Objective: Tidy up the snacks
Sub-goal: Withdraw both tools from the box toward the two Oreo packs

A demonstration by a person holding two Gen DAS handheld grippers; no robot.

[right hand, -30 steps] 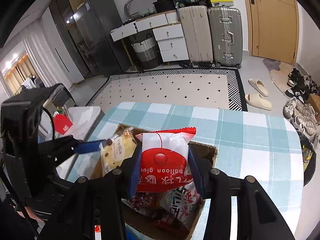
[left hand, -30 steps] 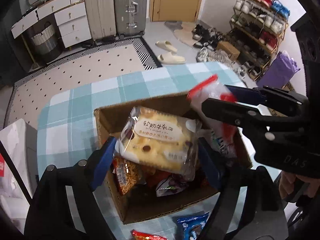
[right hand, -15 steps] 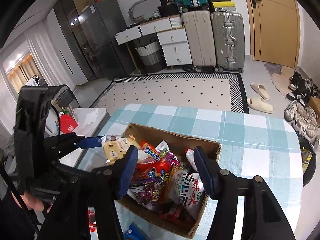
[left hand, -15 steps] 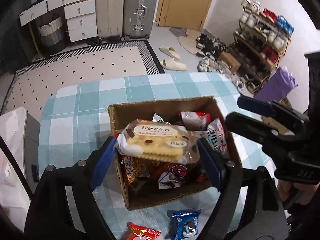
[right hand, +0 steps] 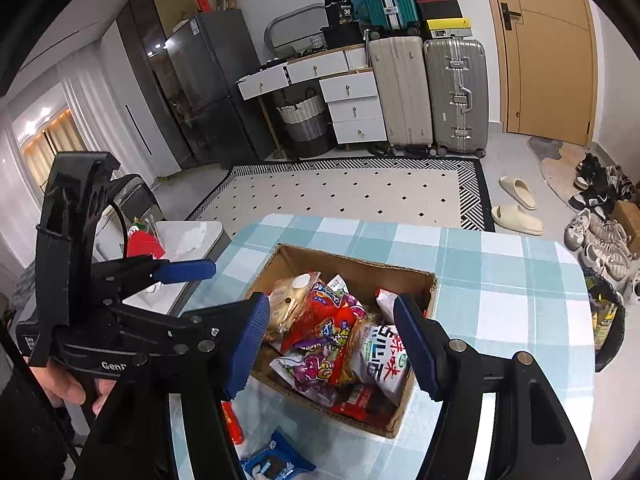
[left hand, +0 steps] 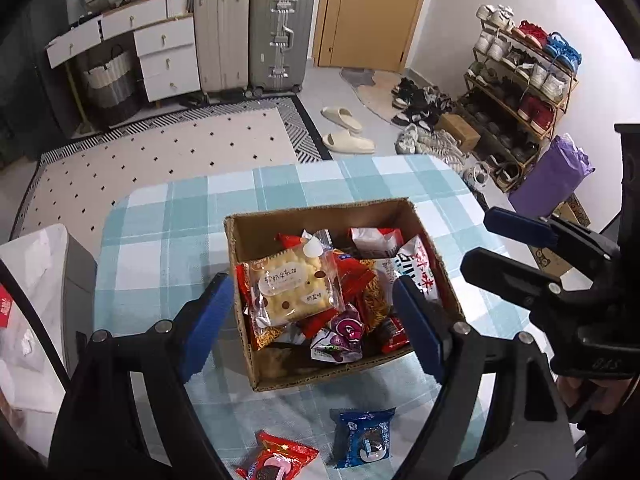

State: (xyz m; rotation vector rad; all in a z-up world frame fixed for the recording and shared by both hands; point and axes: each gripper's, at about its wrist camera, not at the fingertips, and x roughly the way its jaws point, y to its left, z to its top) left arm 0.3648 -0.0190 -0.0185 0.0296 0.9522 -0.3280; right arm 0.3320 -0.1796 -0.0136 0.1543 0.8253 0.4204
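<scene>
Both your grippers hang over the brown corrugated cardboard box point(left hand: 280, 380) with jaws spread wide and nothing between them: left gripper point(left hand: 314, 324), right gripper point(right hand: 330, 344). Crinkly foil snack packets fill the box, the glossy cream biscuit pack point(left hand: 290, 290) lying on top. On the teal checked tablecloth point(left hand: 168, 232), just outside the box, a blue cookie packet point(left hand: 362, 438) and a red cookie packet point(left hand: 276, 458) wait, likely next.
</scene>
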